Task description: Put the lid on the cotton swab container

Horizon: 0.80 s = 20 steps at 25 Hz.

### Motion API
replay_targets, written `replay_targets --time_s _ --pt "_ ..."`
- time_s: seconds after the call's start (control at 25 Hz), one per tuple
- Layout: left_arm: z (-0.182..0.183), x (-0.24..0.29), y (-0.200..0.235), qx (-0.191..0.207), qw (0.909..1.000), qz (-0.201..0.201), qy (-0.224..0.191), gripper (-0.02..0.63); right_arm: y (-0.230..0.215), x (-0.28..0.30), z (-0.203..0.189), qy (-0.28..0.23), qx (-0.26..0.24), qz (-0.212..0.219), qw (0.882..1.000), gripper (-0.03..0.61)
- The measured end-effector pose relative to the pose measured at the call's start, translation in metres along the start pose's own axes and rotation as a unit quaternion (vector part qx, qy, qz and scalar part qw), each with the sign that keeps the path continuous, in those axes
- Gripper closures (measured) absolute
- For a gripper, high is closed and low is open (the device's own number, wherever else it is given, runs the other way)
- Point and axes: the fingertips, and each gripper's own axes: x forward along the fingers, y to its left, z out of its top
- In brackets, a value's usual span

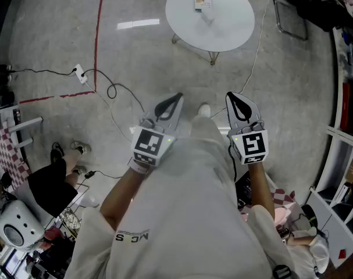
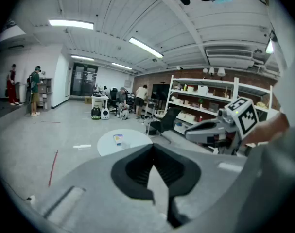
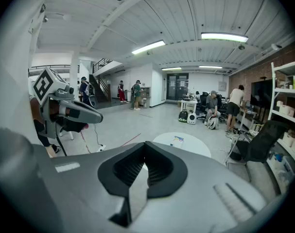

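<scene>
The left gripper point(image 1: 178, 96) and right gripper point(image 1: 231, 96) are closed and hold nothing, likely because the table point(image 1: 234, 28) and its box point(image 1: 202, 0) sit far ahead.

We see bright, even light from ceiling tubes point(image 3: 224, 36), with a glare streak on the floor point(image 1: 138, 23). Our gripper views bend and darken at the edges; shadows are soft.
</scene>
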Motion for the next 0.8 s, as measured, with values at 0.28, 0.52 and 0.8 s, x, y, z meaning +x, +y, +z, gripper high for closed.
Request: replay_targets --time_s 0.28,0.52,0.8 --pt "0.036 -0.009 -0.037 0.000 0.9992 0.039 -0.009 0.614 0.008 -0.036 0.017 -0.002 -0.004 0.032 0.999 0.578" --pt "0.052 0.007 -0.062 -0.010 0.9979 0.062 -0.016 0.614 -0.021 -0.055 0.025 -0.025 -0.019 0.053 0.998 0.578" --pt "0.061 0.052 -0.095 0.010 0.9975 0.070 -0.010 0.614 -0.059 -0.078 0.017 -0.054 -0.006 0.082 0.995 0.579"
